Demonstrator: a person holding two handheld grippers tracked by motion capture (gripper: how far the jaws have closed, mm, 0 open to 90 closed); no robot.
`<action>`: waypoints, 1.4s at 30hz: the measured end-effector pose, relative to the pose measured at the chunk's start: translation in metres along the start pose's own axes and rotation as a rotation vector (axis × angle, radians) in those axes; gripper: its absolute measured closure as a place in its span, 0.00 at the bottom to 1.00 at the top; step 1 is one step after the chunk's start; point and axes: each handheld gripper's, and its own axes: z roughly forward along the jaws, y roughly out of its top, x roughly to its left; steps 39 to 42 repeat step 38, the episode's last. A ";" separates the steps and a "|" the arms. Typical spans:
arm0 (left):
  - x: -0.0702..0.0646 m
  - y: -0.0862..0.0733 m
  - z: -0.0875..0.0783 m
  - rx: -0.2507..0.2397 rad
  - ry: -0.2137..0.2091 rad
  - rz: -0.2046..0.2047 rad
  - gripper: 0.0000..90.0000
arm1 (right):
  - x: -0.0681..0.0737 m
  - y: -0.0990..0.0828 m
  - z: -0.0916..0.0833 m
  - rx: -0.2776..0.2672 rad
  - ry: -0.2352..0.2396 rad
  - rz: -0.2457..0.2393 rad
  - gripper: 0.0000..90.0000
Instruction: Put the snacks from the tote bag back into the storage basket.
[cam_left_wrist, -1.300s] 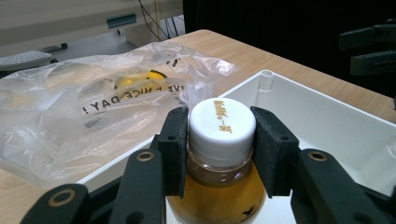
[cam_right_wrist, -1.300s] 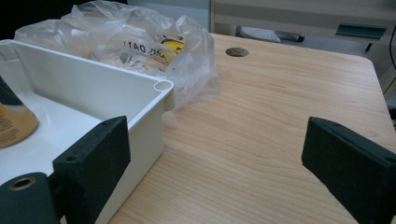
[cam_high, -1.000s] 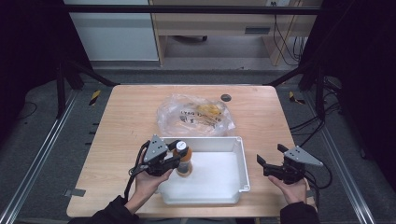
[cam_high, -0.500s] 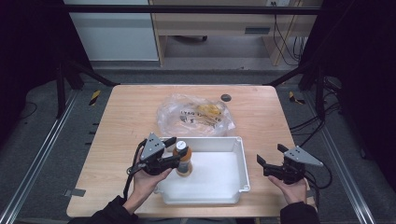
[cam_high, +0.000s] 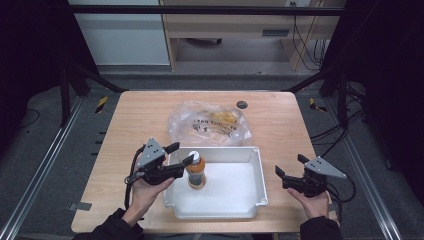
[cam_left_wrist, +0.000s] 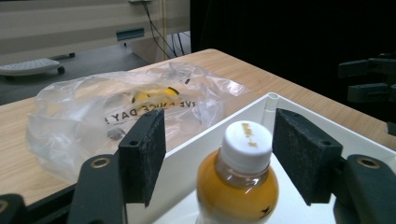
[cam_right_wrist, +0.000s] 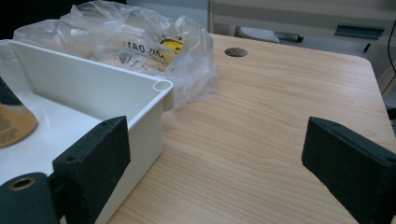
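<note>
Now | left gripper (cam_high: 181, 154) jaws spread astride upright bottle (cam_high: 196, 171) in tray (cam_high: 235, 210), lower centre | right gripper (cam_high: 291, 165) spread, idle | draw back level, clear of cap.

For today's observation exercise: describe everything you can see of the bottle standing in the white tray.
The bottle is small, clear plastic as it looks, filled with orange-yellow liquid, and closed with a white screw cap bearing small yellow print. A label wraps its lower body. It stands upright on the floor of the white tray, near the tray's left wall. The left gripper has its open jaws on either side of the neck, pads clear of the cap with gaps showing.
</note>
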 end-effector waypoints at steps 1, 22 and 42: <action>0.002 -0.001 -0.002 0.001 0.003 -0.001 0.38 | 0.000 0.000 0.000 0.000 0.000 0.000 0.09; 0.046 -0.036 -0.024 0.047 0.107 -0.011 0.34 | -0.001 -0.001 0.000 0.009 -0.019 0.003 0.09; 0.085 -0.082 -0.031 0.158 0.189 -0.028 0.27 | -0.002 -0.006 0.002 0.031 -0.024 -0.009 0.08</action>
